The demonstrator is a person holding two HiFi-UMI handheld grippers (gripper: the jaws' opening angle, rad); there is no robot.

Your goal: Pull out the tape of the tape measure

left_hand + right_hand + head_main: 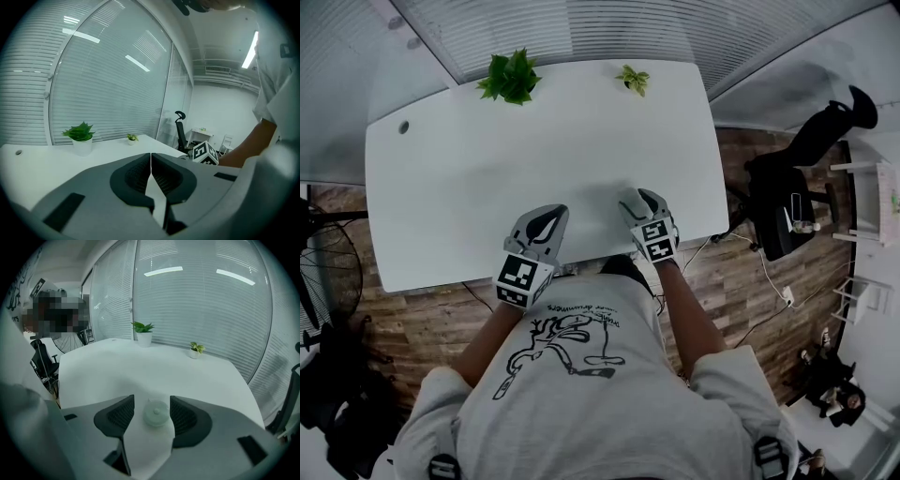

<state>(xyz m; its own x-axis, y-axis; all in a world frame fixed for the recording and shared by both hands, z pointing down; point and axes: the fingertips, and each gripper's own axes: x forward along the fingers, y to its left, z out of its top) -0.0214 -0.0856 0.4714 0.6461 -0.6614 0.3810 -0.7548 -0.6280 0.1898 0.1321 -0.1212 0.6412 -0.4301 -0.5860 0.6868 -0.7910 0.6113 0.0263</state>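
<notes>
Right gripper view: right tongs [152, 401] open, tape measure [156, 414] between them.

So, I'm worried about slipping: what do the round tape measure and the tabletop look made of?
The tape measure looks like pale green moulded plastic: smooth, evenly coloured, with a raised centre disc. Blur leaves that open. The table looks like white laminate or painted board: matt, even, no grain.
</notes>
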